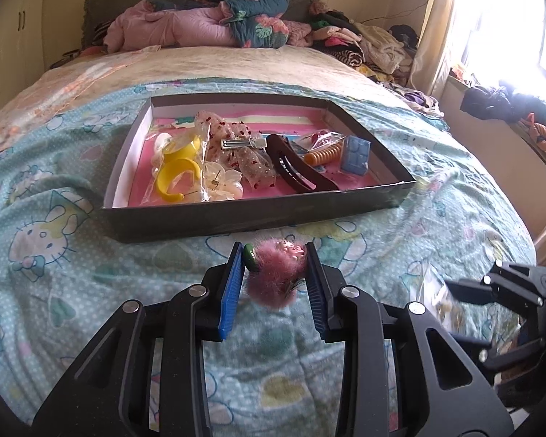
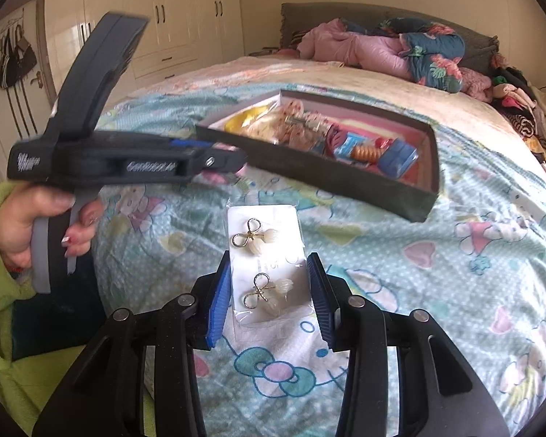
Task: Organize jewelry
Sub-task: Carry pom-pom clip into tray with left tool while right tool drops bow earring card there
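My left gripper (image 1: 275,251) is shut on a fluffy pink hair clip (image 1: 273,284) with a green piece at its left, held just above the bedspread in front of the shallow dark box (image 1: 236,215). The box holds yellow bangles (image 1: 178,178), a dark brown hair claw (image 1: 298,167), an orange coil tie (image 1: 324,154) and several bagged pieces. My right gripper (image 2: 268,258) is shut on a white earring card (image 2: 264,240) in a clear sleeve, which carries two gold bow earrings. In the right wrist view the left gripper (image 2: 233,156) shows side-on, near the box's front wall (image 2: 309,178).
The box lies on a Hello Kitty bedspread (image 1: 54,236). Folded quilts (image 1: 207,22) and a heap of clothes (image 1: 364,43) fill the head of the bed. A hand in a green sleeve (image 2: 29,225) grips the left tool. Wardrobes (image 2: 171,11) stand behind.
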`<state>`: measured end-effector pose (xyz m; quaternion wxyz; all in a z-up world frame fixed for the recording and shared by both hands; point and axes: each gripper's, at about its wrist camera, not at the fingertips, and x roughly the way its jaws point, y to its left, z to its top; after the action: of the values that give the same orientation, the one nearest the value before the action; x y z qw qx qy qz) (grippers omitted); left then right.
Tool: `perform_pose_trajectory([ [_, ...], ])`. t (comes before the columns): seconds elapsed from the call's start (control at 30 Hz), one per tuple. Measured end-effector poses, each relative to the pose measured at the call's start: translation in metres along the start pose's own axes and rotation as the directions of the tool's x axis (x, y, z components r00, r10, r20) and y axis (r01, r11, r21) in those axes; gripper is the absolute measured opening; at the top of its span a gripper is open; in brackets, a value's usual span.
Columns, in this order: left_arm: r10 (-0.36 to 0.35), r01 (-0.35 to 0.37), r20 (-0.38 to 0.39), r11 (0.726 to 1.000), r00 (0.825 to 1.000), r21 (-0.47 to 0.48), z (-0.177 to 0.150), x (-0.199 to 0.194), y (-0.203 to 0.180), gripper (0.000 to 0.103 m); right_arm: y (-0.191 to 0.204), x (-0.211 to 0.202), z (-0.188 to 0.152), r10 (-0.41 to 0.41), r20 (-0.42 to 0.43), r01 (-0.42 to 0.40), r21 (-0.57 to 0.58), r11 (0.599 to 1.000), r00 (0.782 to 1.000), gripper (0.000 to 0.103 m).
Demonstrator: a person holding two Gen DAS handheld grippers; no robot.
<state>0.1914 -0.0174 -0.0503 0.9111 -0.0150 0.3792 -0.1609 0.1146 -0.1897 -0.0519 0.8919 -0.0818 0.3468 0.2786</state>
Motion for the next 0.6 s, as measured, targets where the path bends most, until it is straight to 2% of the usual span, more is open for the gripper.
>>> perform_pose_trajectory([
  [0.27,0.011,-0.011,0.037,1.0,0.999,-0.001,-0.003,-0.022,0.004,0.025,-0.005,-0.014,0.016,-0.014,0.044,0.014,0.007,1.0,0.999,0.039],
  [0.6,0.019,-0.017,0.08,0.999,0.997,-0.027,0.015,-0.03,0.015,0.025,-0.008,-0.003,0.04,-0.021,0.069,0.021,0.007,1.0,0.997,0.039],
])
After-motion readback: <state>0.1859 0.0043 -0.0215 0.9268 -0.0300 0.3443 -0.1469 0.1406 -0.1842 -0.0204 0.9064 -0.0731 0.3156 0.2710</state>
